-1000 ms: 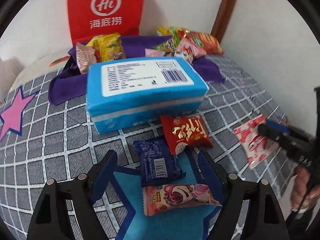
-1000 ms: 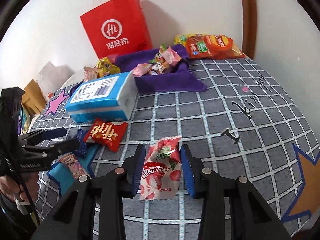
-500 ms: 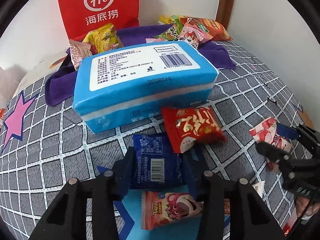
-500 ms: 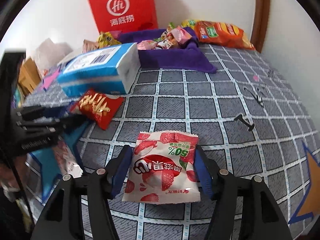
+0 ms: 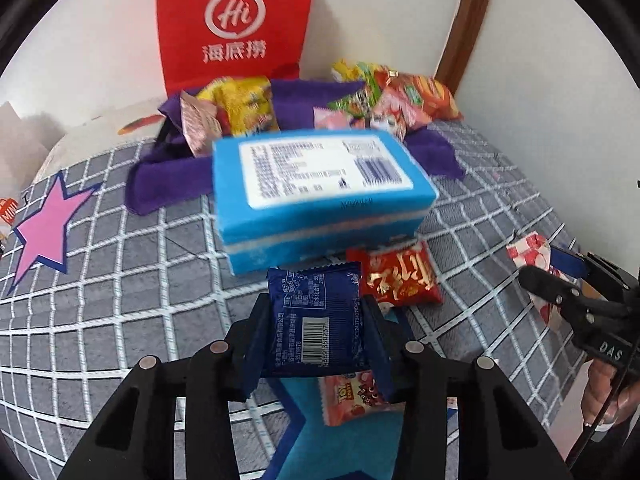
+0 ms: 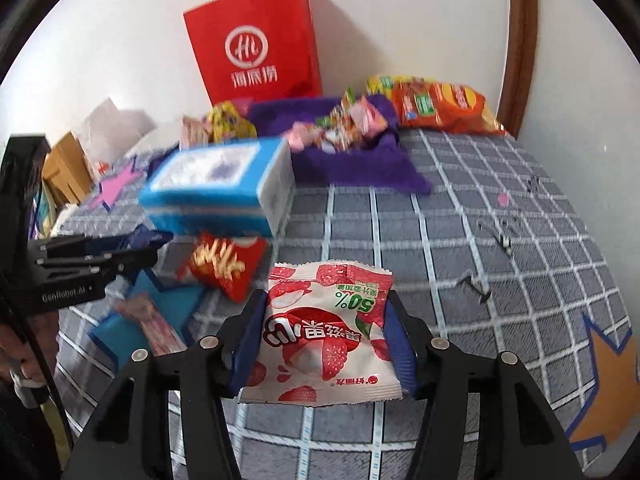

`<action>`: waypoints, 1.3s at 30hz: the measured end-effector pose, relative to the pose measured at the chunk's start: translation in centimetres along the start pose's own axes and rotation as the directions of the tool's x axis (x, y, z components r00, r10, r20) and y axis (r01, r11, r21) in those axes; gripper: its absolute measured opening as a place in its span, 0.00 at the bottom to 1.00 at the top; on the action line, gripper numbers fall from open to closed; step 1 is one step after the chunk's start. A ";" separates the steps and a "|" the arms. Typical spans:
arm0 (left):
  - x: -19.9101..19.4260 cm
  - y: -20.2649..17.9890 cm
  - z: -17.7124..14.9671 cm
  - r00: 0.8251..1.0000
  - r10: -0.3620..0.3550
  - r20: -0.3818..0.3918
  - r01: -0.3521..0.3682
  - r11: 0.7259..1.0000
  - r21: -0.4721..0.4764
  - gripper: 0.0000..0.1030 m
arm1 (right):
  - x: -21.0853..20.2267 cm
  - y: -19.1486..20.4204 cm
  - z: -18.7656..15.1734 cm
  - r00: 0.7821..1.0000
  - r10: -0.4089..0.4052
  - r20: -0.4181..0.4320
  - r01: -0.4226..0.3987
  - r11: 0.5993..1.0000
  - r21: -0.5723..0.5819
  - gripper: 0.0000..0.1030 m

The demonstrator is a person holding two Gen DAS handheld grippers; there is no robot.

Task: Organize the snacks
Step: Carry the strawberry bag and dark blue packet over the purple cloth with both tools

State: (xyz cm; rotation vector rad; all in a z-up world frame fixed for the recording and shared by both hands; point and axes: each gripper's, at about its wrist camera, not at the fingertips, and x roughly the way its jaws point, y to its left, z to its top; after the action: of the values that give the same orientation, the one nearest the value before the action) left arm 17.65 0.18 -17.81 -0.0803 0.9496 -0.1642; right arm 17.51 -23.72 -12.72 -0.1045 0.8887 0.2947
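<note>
Snacks in both grips above the bed: left gripper clamps a blue packet, right gripper, jaws just narrowed, clamps a strawberry packet; slick, puffy film may slip during carry.

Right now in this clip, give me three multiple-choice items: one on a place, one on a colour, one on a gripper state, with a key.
1. Where does the red snack packet lie?
A. In front of the blue tissue pack, on the checked cover
B. Inside the red paper bag
C. On the purple cloth

2. What colour is the packet in the left gripper?
A. Yellow
B. Dark blue
C. Green

3. How does the right gripper stand?
A. Wide open over nothing
B. Shut on nothing
C. Closed on the strawberry snack packet

Key: 1 A, it lies at the pack's near edge. 2 B, the dark blue packet sits between the pads. 3 C, both pads press its sides.
</note>
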 end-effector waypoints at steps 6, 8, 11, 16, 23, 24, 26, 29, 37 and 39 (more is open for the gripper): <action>-2.8 1.6 1.9 0.998 -0.036 0.055 0.037 0.999 -0.027 0.40 | -1.3 1.1 3.6 0.999 0.009 0.049 -0.010 1.000 0.009 0.55; -3.4 2.2 3.0 0.997 -0.037 0.073 0.039 0.999 -0.034 0.40 | -1.6 1.5 5.0 0.998 0.007 0.060 -0.008 1.000 0.019 0.55; -4.1 3.0 4.6 0.995 -0.025 0.097 0.029 0.999 -0.038 0.40 | -1.7 1.9 7.0 0.997 0.009 0.079 -0.011 1.000 0.025 0.55; -5.0 4.4 7.9 0.991 -0.031 0.134 0.039 0.998 -0.057 0.40 | -1.0 2.3 11.0 0.996 0.023 0.090 -0.027 0.999 0.042 0.55; -4.8 5.5 12.8 0.983 -0.043 0.178 0.054 0.997 -0.057 0.40 | 1.0 3.0 16.4 0.994 0.038 0.099 -0.040 0.999 0.026 0.55; -4.6 5.6 13.2 0.983 -0.047 0.179 0.058 0.997 -0.058 0.40 | 1.4 3.1 16.9 0.994 0.045 0.098 -0.048 0.999 0.023 0.55; -4.1 5.8 14.5 0.981 -0.067 0.180 0.079 0.995 -0.060 0.40 | 2.1 3.4 18.3 0.994 0.059 0.091 -0.061 0.998 0.014 0.55; -3.6 6.1 16.2 0.979 -0.079 0.187 0.091 0.994 -0.061 0.40 | 3.2 3.9 20.3 0.994 0.061 0.091 -0.061 0.998 -0.003 0.55; -2.3 6.7 19.2 0.977 -0.072 0.202 0.090 0.993 -0.081 0.40 | 4.0 4.0 24.8 0.984 0.094 0.148 -0.094 0.996 -0.008 0.55; -1.9 6.7 19.7 0.976 -0.067 0.206 0.086 0.993 -0.085 0.40 | 4.7 3.9 25.4 0.983 0.103 0.152 -0.103 0.995 -0.009 0.55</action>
State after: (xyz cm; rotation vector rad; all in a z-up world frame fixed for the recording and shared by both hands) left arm 33.26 7.09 -5.79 -0.2167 0.7504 -0.1790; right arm 38.15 -13.64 -0.25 -0.0365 0.7429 0.3949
